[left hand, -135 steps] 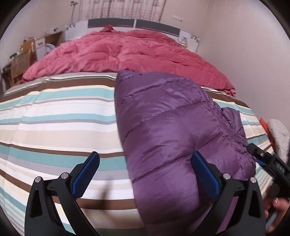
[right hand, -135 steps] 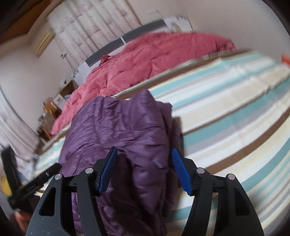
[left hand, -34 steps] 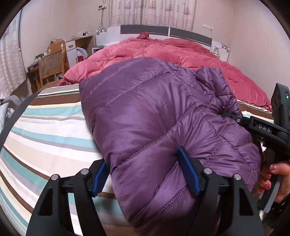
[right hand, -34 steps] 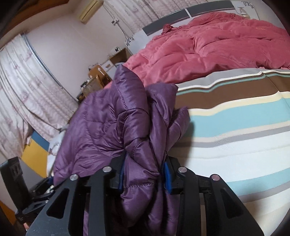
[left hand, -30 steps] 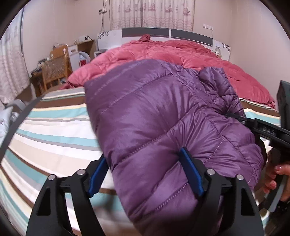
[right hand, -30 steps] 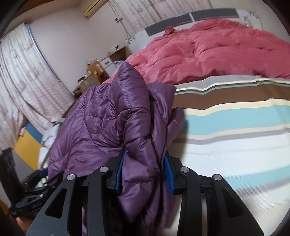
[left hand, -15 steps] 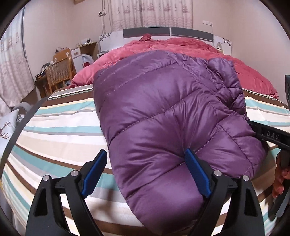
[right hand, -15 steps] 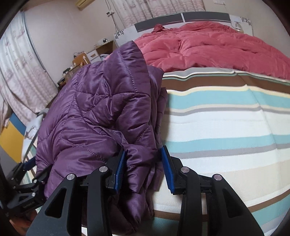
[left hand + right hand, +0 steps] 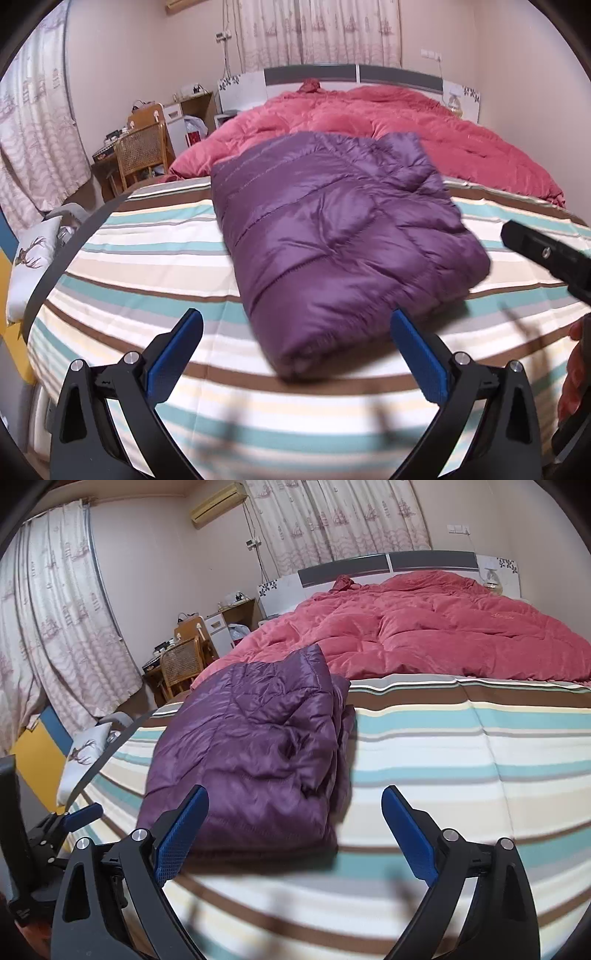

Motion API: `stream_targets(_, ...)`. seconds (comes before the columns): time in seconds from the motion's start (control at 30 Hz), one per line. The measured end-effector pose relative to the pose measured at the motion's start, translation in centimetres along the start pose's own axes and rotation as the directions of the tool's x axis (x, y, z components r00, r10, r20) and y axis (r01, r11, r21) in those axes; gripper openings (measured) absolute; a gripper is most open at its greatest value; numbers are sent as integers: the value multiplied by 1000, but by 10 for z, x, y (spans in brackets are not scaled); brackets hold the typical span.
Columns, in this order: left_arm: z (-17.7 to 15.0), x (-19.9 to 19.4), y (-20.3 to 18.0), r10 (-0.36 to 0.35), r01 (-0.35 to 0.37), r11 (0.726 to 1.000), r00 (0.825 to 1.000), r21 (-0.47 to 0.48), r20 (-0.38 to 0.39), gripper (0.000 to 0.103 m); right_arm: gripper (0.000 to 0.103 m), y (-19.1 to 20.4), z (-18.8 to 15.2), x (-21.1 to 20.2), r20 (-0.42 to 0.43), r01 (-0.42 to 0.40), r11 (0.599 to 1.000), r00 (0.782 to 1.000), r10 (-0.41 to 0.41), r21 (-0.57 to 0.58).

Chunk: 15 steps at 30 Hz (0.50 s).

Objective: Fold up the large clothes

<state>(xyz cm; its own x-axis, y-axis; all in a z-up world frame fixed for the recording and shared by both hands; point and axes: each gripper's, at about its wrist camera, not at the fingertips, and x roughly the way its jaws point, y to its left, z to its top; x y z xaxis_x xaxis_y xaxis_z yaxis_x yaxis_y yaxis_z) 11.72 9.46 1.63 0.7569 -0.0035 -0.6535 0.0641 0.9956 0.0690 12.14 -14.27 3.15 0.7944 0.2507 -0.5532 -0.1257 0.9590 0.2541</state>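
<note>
1. Folded purple quilted down jacket [image 9: 343,236] lies flat on the striped bed sheet (teal, brown, cream, white bands) [image 9: 147,254], in a compact rectangular bundle.
2. Jacket's far end touches or slightly overlaps the rumpled red-pink duvet [image 9: 424,125], which covers the far half of the bed up to the grey-and-white headboard [image 9: 351,74].
3. Left gripper [image 9: 295,354]: blue-padded black fingers spread wide apart, holding nothing. Near end of the jacket sits between and just beyond the fingertips; no contact visible.
4. Right gripper [image 9: 293,829]: fingers likewise wide apart and empty. The jacket [image 9: 255,760] lies left of centre in this view, its near edge just beyond the left finger.
5. In the right wrist view, jacket's open layered edges face right.
6. Far left: wooden chair with woven cane back [image 9: 142,155] at a cluttered desk; patterned curtains [image 9: 321,33] behind the headboard.
7. White pillow with deer print [image 9: 31,258] at the bed's left edge.
</note>
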Motion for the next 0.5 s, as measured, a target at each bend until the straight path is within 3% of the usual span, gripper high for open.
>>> stream_targets(0.1,-8,-22,-3,48,-48,999,998,-4,30,101,100,5,-8,-17,23,34,999,999,-33,-10)
stream_targets(0.3,-20,-62,5,108,-104,993,990,-47,95,101,100,16,-24,-48,45,60,997,997,-58,-38)
stream_targets(0.5,-34,-90,17,108,-96,991,986,-93,126,101,100,22,-40,-67,72,101,994,993,-99,-29)
